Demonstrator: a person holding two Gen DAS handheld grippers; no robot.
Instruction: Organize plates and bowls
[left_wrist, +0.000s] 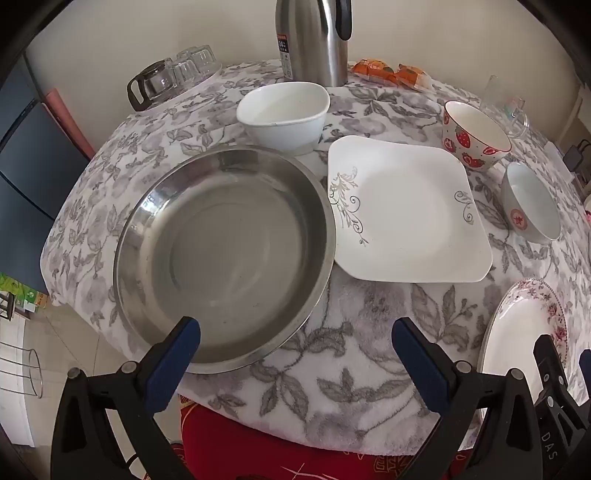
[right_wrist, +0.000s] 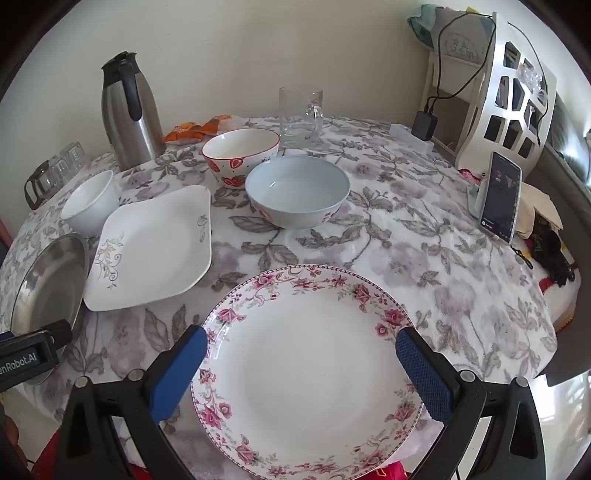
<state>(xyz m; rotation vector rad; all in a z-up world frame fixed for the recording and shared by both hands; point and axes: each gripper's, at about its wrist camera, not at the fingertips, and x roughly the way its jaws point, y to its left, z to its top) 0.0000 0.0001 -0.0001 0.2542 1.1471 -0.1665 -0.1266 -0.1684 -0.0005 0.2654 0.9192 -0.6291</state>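
- From my left wrist camera, my left gripper (left_wrist: 295, 336) hangs with its blue-padded fingers (left_wrist: 177, 365) spread wide, pinching nothing; it sits above the near edge of the round table under a grey-leaf patterned cloth (left_wrist: 351, 369).
- I take the square white plate with grey scrollwork (left_wrist: 402, 214) as my landmark. The wide round stainless-steel basin (left_wrist: 225, 254) lies just left of it, rims touching or nearly so (I cannot tell which), and my left finger overlaps the basin's near rim in the view.
- Behind the square plate on the left stands a plain white rounded-square bowl (left_wrist: 284, 114), and behind that a tall steel thermos jug with a black handle (left_wrist: 314, 40).
- Behind the square plate on the right is a white bowl printed with red strawberries (left_wrist: 476, 136); right of the plate sits a pale grey-blue bowl (left_wrist: 532, 203).
- Nearer to me and to the plate's right lies a round white plate with a pink rose border (left_wrist: 524, 332), with part of my right gripper (left_wrist: 554, 369) over it.
- From my right wrist camera, my right gripper (right_wrist: 301, 354) is likewise spread wide and empty, its fingers flanking the rose-bordered plate (right_wrist: 306, 369) from above.
- The square plate (right_wrist: 155, 247) lies left of it, well apart; the basin (right_wrist: 48, 284) is further left, the white bowl (right_wrist: 92, 203) behind.
- The grey-blue bowl (right_wrist: 299, 192) and strawberry bowl (right_wrist: 240, 151) stand behind and right of the square plate, just beside each other, with a clear glass mug (right_wrist: 301, 114) beyond.
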